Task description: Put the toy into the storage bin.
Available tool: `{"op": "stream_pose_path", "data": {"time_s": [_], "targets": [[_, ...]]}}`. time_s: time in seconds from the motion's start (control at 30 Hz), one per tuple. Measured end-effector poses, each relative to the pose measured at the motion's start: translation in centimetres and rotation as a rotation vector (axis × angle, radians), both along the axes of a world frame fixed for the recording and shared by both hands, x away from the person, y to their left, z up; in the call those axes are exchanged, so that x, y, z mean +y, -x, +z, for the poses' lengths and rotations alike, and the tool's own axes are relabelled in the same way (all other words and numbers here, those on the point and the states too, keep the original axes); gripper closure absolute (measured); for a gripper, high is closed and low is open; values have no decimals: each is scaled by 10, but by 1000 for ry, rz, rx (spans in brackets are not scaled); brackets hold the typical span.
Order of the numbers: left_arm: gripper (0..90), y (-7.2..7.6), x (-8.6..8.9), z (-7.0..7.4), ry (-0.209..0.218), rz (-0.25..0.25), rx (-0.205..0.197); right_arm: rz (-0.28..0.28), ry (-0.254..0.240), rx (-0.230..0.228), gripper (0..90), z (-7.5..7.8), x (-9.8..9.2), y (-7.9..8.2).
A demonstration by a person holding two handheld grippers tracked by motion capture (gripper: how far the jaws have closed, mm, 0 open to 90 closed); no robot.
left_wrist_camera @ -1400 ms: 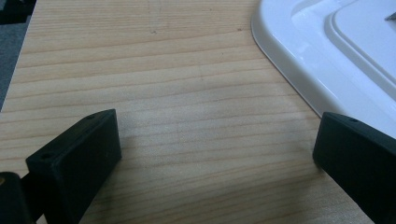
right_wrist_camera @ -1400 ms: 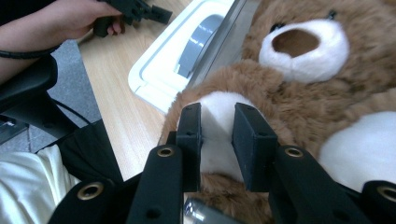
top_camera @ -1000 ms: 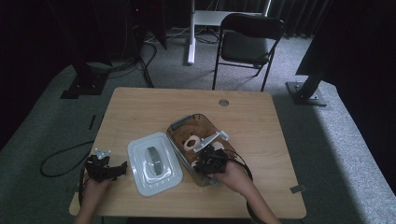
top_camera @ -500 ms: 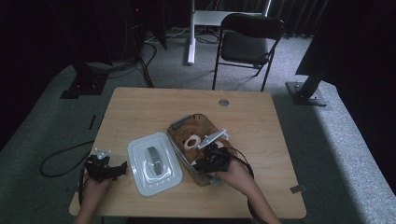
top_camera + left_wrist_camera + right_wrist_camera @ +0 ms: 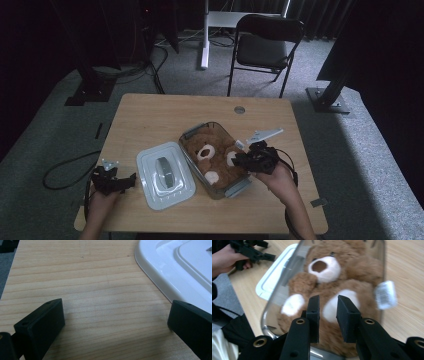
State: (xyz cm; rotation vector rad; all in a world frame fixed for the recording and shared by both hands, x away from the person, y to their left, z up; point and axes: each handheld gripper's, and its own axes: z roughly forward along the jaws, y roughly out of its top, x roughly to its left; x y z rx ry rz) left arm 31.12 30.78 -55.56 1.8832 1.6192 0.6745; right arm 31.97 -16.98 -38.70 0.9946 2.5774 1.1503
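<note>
Lifted back from the container (image 5: 215, 160), the right gripper (image 5: 328, 308) has just been opening, jaws slightly parted, nothing between them. Beyond its tips lies the teddy bear (image 5: 332, 287), packed inside; farther off, the lid (image 5: 165, 175), awaiting fitting, and the left gripper (image 5: 112, 180), open.

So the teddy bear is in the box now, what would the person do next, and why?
Probably fetch the white lid. The teddy bear lies in the clear box and the right gripper, jaws narrowly apart with nothing between them, has just let go. The left gripper sits open right beside the lid, so closing on its edge seems the natural step.
</note>
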Motion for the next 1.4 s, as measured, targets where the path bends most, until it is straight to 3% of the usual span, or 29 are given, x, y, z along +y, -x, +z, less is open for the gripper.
{"op": "stream_pose_path", "data": {"time_s": [0.1,0.2,0.53,0.57,0.73,0.77,0.87,1.03,1.17,1.33,1.4], "targets": [[16,0,0,0,0,0,0,-29,12,3,728,-2,-7,-3],[16,0,0,0,-1,-1,1,-64,61,16,728,-11,-8,-12],[16,0,0,0,-1,-1,-2,-72,101,33,749,-25,3,-26],[16,0,0,0,0,0,-2,-82,138,42,768,-30,9,-31],[16,0,0,0,0,0,-2,-91,203,58,810,-37,20,-37],[16,0,0,0,0,0,-3,-88,238,78,829,-43,26,-41],[16,0,0,0,0,0,-3,-81,307,84,845,-53,34,-45],[16,0,0,0,0,0,-4,-88,318,70,849,-53,36,-44],[16,0,0,0,0,1,-3,-107,273,69,847,-54,30,-43],[16,0,0,0,0,0,-2,-120,266,54,832,-53,29,-40],[16,0,0,0,0,0,-2,-117,194,71,799,-49,24,-40]]}}
